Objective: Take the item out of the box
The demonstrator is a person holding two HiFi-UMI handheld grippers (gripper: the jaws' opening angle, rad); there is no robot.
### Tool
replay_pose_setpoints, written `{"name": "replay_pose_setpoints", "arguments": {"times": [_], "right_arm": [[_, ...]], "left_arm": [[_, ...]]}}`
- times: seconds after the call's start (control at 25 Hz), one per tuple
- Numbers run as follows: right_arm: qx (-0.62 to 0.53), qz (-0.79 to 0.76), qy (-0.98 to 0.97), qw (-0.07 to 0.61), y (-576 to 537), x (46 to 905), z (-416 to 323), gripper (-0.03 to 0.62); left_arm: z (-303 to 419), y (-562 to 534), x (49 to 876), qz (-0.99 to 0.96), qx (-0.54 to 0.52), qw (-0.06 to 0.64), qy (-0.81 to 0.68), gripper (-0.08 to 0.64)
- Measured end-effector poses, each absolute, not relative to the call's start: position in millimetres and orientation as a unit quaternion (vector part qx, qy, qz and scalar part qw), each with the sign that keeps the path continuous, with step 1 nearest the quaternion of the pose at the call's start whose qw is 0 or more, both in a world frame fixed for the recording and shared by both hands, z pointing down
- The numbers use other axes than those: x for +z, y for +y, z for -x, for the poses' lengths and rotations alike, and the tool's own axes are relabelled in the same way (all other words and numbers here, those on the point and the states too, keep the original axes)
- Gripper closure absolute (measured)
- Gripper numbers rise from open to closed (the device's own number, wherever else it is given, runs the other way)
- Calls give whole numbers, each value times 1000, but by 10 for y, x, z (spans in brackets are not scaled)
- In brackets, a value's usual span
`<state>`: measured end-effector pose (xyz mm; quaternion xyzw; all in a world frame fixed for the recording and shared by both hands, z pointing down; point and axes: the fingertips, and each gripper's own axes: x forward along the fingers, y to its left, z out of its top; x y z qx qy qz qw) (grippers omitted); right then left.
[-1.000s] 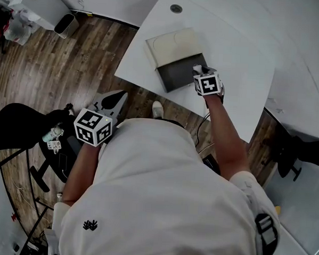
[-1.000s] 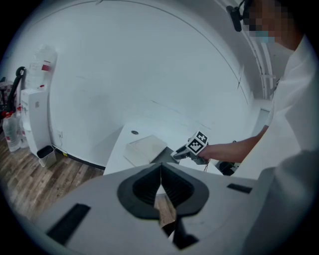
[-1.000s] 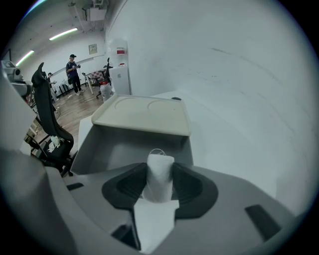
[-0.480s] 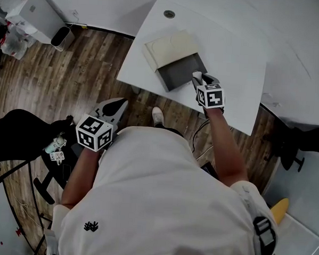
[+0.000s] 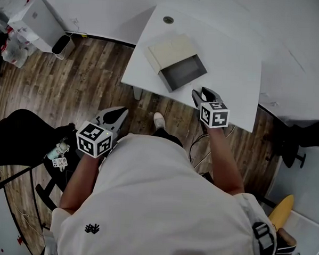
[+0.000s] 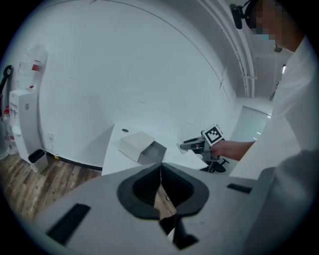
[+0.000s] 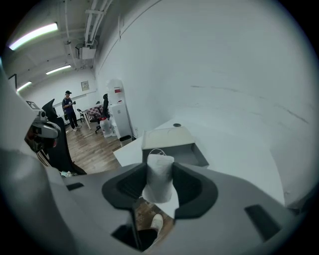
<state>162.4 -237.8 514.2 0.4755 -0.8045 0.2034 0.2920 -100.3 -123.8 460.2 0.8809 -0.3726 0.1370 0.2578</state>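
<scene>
An open box (image 5: 176, 61) lies on the white table (image 5: 232, 59): a cream sleeve with a grey drawer (image 5: 185, 72) slid out toward me. The drawer looks empty. My right gripper (image 5: 203, 94) hovers at the table's near edge, short of the box, shut on a small white pouch (image 7: 159, 177) that stands upright between its pads. From the left gripper view the box (image 6: 142, 148) and the right gripper (image 6: 195, 145) show far ahead. My left gripper (image 5: 113, 115) hangs low over the wooden floor, left of my body, jaws shut with nothing between them (image 6: 160, 172).
A round grommet hole (image 5: 168, 20) sits in the table behind the box. White appliances and a bin (image 5: 61, 43) stand by the wall at far left. A black chair (image 5: 20, 138) is at my left, another dark chair base (image 5: 297, 145) at the right.
My right gripper has drawn back from the grey drawer toward me, carrying the white pouch to the table's near edge. The left gripper has barely moved.
</scene>
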Motion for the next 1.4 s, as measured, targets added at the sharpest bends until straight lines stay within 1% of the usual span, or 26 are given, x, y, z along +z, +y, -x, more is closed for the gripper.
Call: {"name": "replay_pose_setpoints", "arguments": {"times": [0.36,0.68,1.4], "right_arm": [[202,-474,-817,258,-1810,4892,-1392,425],[210,-482,-817,237,-1474,4814,-1369,425],[183,-476,-828,234,-1197,4594,-1225,425]], "left_arm": [[1043,-966,4605,-892,134,251,-351,552],[1010,-855,4625,-901,137,244,-333,552],[1099,-595,4651,-898,128,248,-339,552]]}}
